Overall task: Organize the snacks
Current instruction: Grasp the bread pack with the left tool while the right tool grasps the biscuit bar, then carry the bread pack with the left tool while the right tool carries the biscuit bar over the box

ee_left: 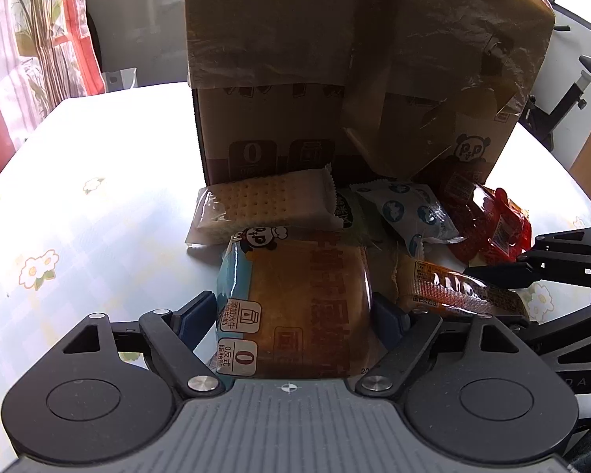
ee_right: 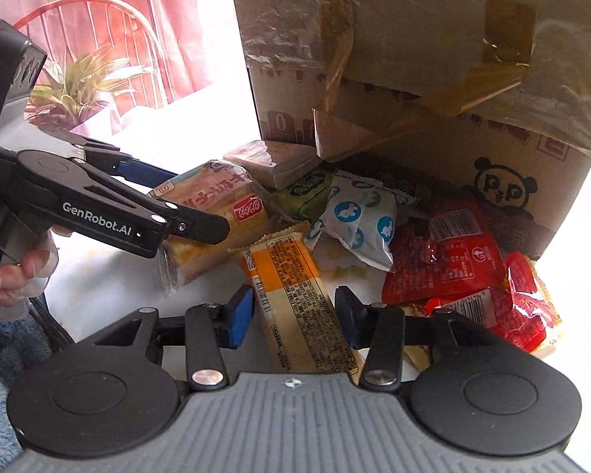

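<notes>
A pile of snacks lies before a cardboard box [ee_left: 335,79] on the table. My left gripper [ee_left: 293,309] is shut on a wrapped bread pack [ee_left: 299,299], its fingers pressing both sides; it also shows in the right wrist view [ee_right: 201,213]. My right gripper [ee_right: 293,311] is open, its fingers on either side of an orange-and-cream wafer bar [ee_right: 295,299] without pressing it. The bar also shows in the left wrist view [ee_left: 461,291]. A cracker pack [ee_left: 264,201], a white-and-blue pack [ee_right: 358,220] and red packs [ee_right: 465,272] lie nearby.
The box [ee_right: 433,59] has open flaps with loose tape hanging over the pile. The table [ee_left: 78,216] has a pale flowered cloth. A green packet [ee_right: 307,193] sits mid-pile. A plant [ee_right: 78,86] and red curtains stand beyond the left edge.
</notes>
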{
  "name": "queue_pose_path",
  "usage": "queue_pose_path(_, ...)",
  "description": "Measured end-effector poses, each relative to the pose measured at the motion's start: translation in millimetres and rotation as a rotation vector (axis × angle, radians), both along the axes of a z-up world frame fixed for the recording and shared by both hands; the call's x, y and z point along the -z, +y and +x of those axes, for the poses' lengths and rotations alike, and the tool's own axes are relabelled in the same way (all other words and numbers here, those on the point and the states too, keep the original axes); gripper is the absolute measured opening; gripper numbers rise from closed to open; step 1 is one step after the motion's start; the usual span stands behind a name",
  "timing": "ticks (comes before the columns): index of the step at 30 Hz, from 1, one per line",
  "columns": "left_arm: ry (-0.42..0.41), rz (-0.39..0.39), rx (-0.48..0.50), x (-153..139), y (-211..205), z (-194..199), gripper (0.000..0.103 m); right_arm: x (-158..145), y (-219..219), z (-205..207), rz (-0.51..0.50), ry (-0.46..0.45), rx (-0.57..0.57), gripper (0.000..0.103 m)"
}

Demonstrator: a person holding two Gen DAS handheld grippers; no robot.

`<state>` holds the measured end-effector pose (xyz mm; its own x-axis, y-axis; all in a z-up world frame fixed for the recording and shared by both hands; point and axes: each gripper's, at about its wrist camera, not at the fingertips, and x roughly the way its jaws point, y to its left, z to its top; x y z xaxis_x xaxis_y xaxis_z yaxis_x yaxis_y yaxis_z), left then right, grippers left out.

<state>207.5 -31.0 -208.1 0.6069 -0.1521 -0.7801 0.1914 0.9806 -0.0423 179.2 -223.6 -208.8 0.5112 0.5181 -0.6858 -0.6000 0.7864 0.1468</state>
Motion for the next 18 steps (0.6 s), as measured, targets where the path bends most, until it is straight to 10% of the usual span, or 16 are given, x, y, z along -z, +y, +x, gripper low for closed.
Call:
queue_pose_path(7, -0.018, -0.021, 0.010, -2.8, 5.3, -5.9, 0.074, -5.0, -11.2, -8.0, 0.039, 0.020, 0.029, 0.044)
queue_pose_path(18, -0.263, -0.064, -0.020, -103.7, 26.2, -33.1, 0.074, -69.5, -55.0, -21.6, 0.209, -0.104, 0.130, 0.042)
